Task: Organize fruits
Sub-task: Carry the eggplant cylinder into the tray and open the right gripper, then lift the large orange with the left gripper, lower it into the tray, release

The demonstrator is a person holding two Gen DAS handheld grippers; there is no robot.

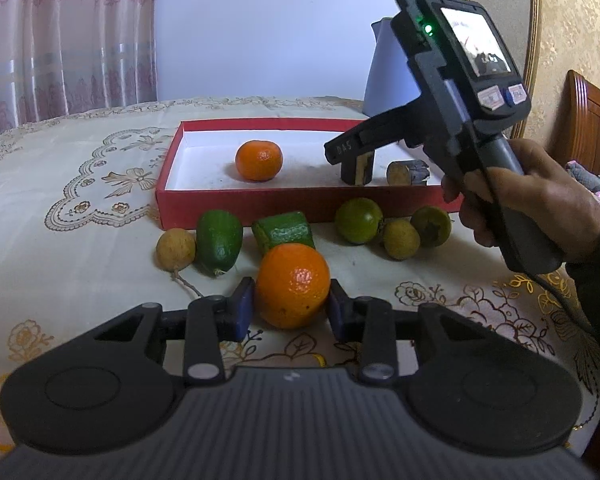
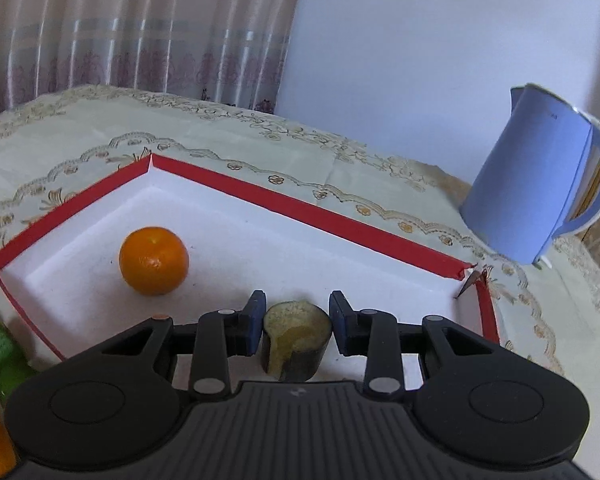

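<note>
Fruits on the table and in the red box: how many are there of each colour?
Orange round fruits: 2, one in the red cardboard box, one between the left gripper's fingers.
Green fruits: 4.
Tan-brown small round fruits: 2.
Dark-skinned cut piece with yellowish flesh: 1, between the right gripper's fingers.
Total: 9

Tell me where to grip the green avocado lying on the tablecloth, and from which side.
Grip the avocado across its widest middle, coming down from above with one finger on each long flank. It lies lengthwise toward the camera, narrow end near, so the ends taper. Mind the small brown fruit touching its left flank; nudging the avocado rightward first probably helps.
</note>
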